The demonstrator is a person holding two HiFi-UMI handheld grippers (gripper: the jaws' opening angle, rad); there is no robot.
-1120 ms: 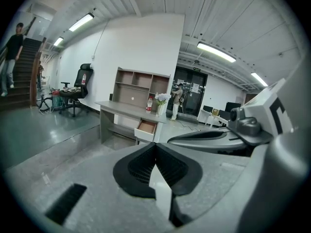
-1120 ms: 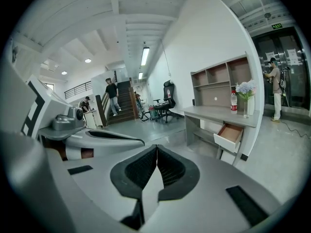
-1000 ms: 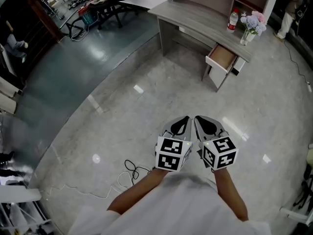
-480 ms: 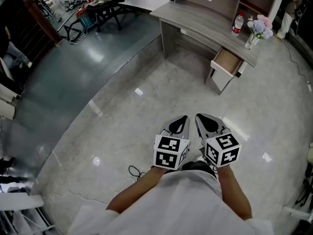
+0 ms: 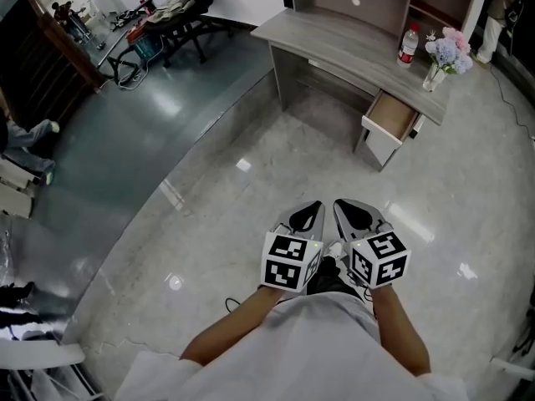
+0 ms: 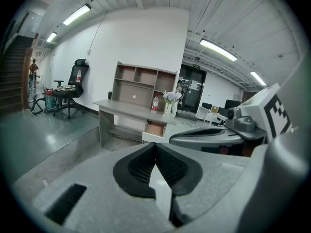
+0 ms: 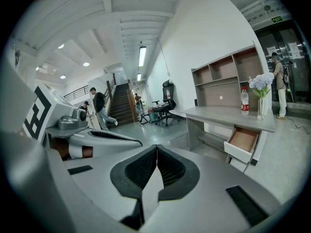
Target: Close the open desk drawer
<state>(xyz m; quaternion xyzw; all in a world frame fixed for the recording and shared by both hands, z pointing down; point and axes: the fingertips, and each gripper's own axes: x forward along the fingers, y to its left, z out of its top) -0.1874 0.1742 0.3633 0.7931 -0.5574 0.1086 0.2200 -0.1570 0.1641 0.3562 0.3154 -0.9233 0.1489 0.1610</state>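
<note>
Drawer (image 5: 391, 115): pulled out beneath the tabletop (image 5: 334, 44), near the flowers (image 5: 447, 48), well ahead of both grippers.
Left gripper (image 5: 313, 210): jaws clenched, nothing between.
Right gripper (image 5: 344, 210): jaws clenched, nothing between.

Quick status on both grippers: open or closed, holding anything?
Left gripper: closed, nothing between the jaws.
Right gripper: closed, nothing between the jaws.

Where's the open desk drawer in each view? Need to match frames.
Head view: open wood-lined drawer with white front, upper right, under the grey desk's right end.
Left gripper view: drawer, near the centre.
Right gripper view: drawer, right of centre.
Shared landmark: vase of pale flowers on the desktop above the drawer.
</note>
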